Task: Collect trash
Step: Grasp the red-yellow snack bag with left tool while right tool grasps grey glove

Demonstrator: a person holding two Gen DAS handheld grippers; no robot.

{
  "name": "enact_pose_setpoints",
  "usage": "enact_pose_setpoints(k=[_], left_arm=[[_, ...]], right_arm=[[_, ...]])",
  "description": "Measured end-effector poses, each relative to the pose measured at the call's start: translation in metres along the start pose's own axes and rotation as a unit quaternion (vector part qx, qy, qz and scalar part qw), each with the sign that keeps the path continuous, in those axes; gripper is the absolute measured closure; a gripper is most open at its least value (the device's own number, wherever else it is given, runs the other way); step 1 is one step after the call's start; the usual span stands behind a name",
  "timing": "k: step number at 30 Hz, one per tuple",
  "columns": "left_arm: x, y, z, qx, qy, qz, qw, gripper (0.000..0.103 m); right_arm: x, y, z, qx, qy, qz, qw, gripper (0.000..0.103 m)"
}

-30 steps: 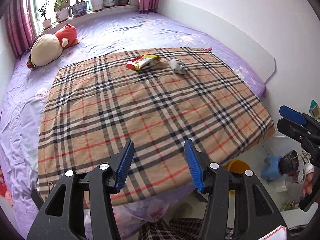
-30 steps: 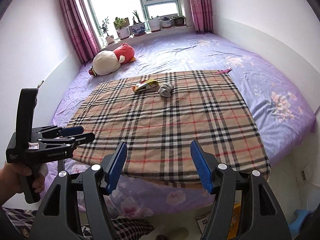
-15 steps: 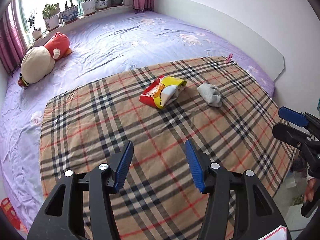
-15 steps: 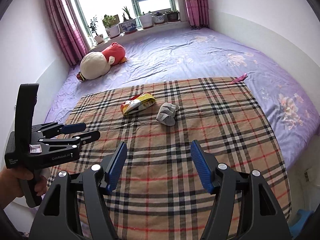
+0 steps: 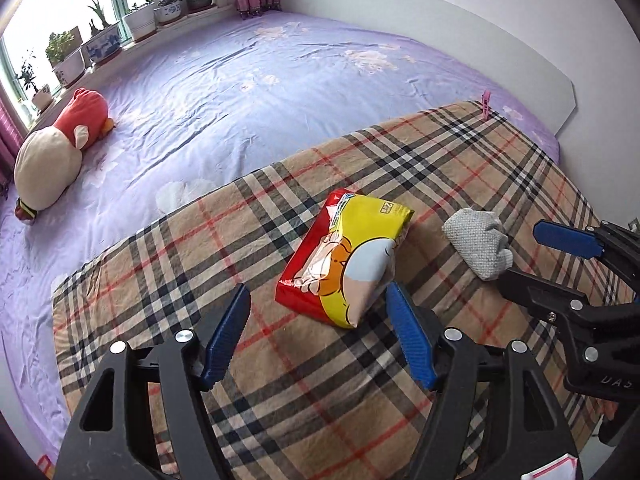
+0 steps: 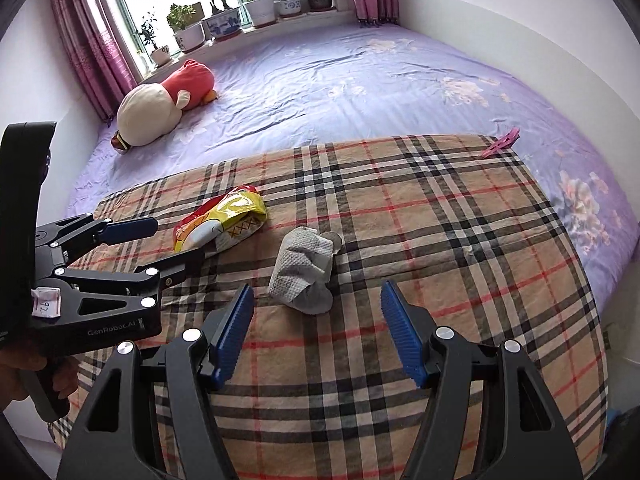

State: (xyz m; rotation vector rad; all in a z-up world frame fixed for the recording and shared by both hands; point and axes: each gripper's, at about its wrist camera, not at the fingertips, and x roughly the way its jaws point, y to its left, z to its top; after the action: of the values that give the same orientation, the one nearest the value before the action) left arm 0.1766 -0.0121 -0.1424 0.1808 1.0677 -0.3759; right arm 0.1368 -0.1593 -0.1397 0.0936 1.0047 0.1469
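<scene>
A red and yellow snack wrapper [image 5: 348, 260] lies flat on a tan plaid blanket [image 5: 460, 168] spread over a bed with a purple floral sheet [image 5: 280, 80]. Just to its right, close but apart from it, sits a crumpled grey tissue wad [image 6: 306, 276].

The left gripper [image 5: 320, 336] hangs over the blanket, tilted downward, with the near end of the wrapper showing just ahead of its blue pads. Its jaws are opening, and nothing is pressed between them. The right gripper [image 6: 316, 332] hovers over the wad, which lies just beyond the tips; its jaws stand fairly wide apart and hold nothing. In the right wrist view, a hand [image 6: 24, 380] grips the left tool's handle at the left edge.

Farther up the bed, a cream and red plush toy [image 6: 164, 108] rests near the window. Potted plants [image 6: 224, 16] line the sill between pink curtains [image 6: 92, 40]. A pink clothes peg [image 6: 502, 144] lies at the blanket's far right corner.
</scene>
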Motion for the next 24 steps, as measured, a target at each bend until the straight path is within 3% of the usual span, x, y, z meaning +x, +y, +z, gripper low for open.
enact_pose_setpoints(k=[2,5,6,19,24], left_arm=[[0.003,0.003,0.002,-0.001,0.001,-0.005,1.0000,0.033],[0.007,0.006,0.004,0.002,0.003,-0.017,0.9999,0.033],[0.008,0.006,0.004,0.007,0.003,-0.019,0.9998,0.033],[0.022,-0.005,0.029,0.018,-0.015,-0.048,0.9986,0.032],[0.029,-0.008,0.034,0.016,-0.010,-0.042,0.9990,0.049]], right_arm=[[0.009,0.000,0.004,0.008,0.001,0.003,1.000,0.042],[0.021,0.005,0.008,-0.002,0.010,-0.002,1.000,0.060],[0.022,0.007,0.009,-0.006,0.009,-0.004,1.000,0.070],[0.001,-0.031,0.002,0.058,-0.004,-0.037,0.998,0.073],[-0.002,-0.034,0.000,0.059,-0.002,-0.043,0.997,0.073]])
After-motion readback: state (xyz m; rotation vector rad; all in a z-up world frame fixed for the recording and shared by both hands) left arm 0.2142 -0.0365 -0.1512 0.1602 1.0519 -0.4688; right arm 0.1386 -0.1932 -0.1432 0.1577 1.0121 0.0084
